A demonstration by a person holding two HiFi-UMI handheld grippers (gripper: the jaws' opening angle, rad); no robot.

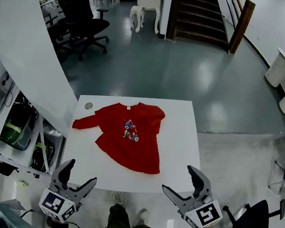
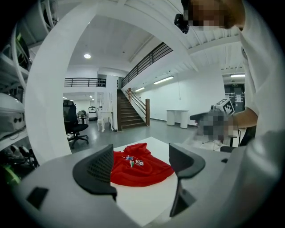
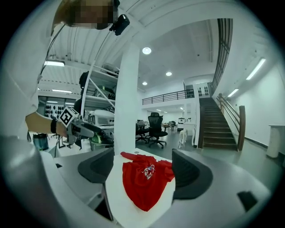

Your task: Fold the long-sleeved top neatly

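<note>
Two grippers low at the near edge of a white table (image 1: 183, 122), one off each near corner, both well short of the red long-sleeved top (image 1: 131, 138). Left gripper (image 1: 82, 171): fingers spread wide, nothing gripped, only the top far beyond the gap. Right gripper (image 1: 178, 178): likewise wide apart and empty. Top flat on the table, face up, lying toward the far left part, collar at the far side, hem slanting toward the near right. One sleeve stretched out toward the left edge; the other bunched against the body at the far right. Small colourful print (image 1: 131, 130) on the chest. Small round grey thing (image 1: 88, 106) on the table just beside the far-left shoulder. Beyond the table, black office chairs (image 1: 85, 14) and a dark staircase (image 1: 200, 14).
</note>
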